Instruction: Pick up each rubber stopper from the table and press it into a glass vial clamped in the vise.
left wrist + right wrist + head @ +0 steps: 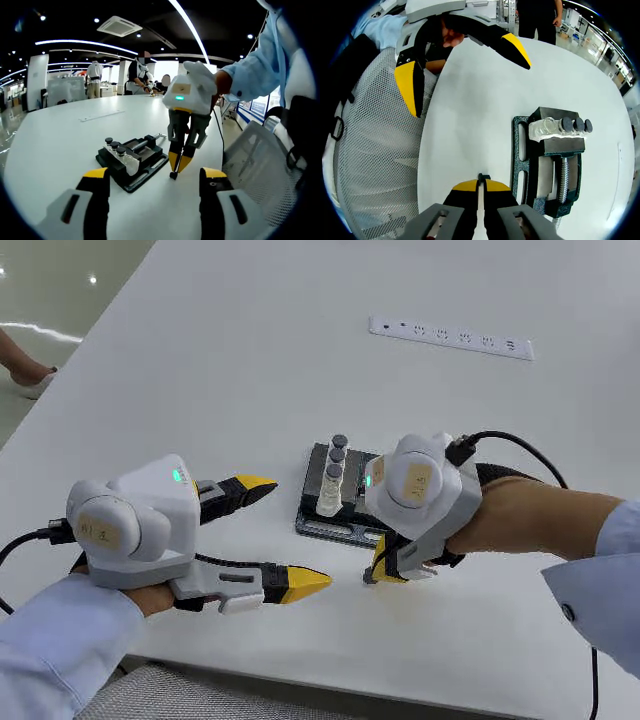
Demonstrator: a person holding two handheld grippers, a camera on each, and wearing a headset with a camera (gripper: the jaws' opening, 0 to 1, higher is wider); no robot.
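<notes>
A black vise stands on the white table and clamps three glass vials. Each vial has a dark rubber stopper in its mouth. My right gripper points down at the table just right of the vise, jaws shut. A small dark bit shows at its tips; I cannot tell whether it is a stopper. My left gripper hovers open to the left of the vise, with nothing between its jaws.
A white power strip lies at the far side of the table. The table's near edge runs just below the grippers, with a mesh chair beyond it. People stand in the background.
</notes>
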